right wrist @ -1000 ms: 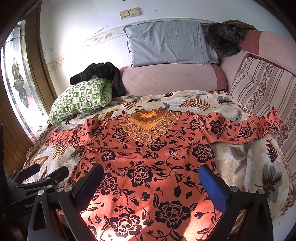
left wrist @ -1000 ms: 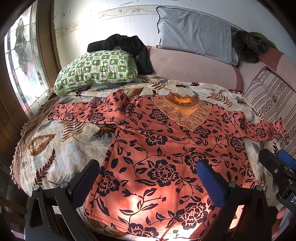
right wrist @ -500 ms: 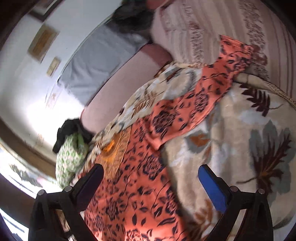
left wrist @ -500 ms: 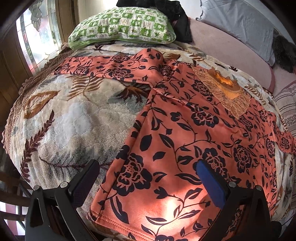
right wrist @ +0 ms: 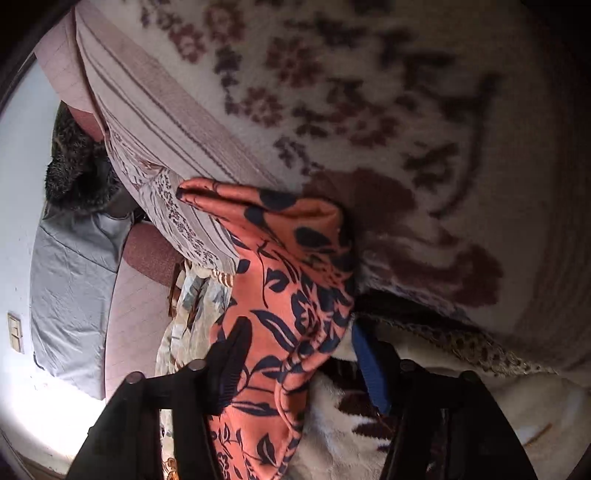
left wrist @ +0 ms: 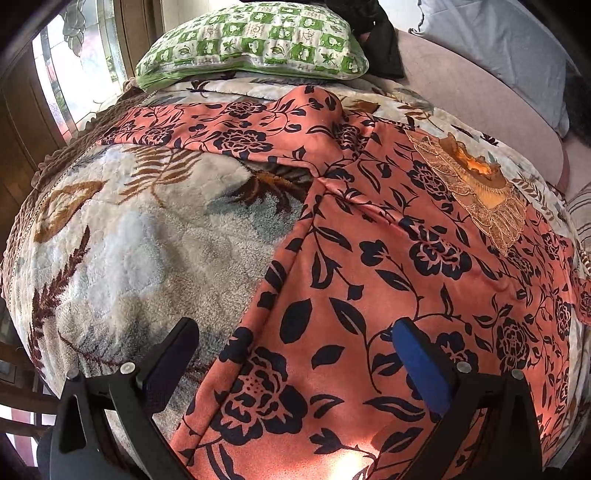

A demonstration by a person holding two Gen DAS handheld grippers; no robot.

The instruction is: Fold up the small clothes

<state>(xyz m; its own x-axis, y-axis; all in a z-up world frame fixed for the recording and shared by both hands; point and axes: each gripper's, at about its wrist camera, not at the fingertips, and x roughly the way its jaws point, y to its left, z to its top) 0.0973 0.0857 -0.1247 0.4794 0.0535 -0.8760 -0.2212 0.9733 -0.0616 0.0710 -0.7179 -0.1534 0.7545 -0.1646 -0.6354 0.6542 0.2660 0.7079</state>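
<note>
An orange blouse with black flowers point(left wrist: 388, 266) lies spread flat on a plush leaf-patterned blanket point(left wrist: 140, 251), its left sleeve point(left wrist: 229, 129) stretched out and a lace neckline point(left wrist: 484, 188) at the far right. My left gripper point(left wrist: 295, 354) is open, low over the blouse's left side edge near the hem. In the right wrist view the blouse's right sleeve point(right wrist: 291, 295) lies between the fingers of my right gripper point(right wrist: 295, 365), which is open around it and not clamped, with its end against a striped cushion.
A green checked pillow point(left wrist: 251, 40) and dark clothing point(left wrist: 376, 22) sit at the bed's head. A grey pillow point(left wrist: 509, 44) leans on a pink bolster point(left wrist: 480, 99). A striped floral cushion point(right wrist: 369, 110) rises right behind the sleeve. A window point(left wrist: 62, 66) stands left.
My left gripper has dropped lower and closer to the blouse's left edge. My right gripper has swung right and rolled, closing in on the right sleeve until it sits between the fingers.
</note>
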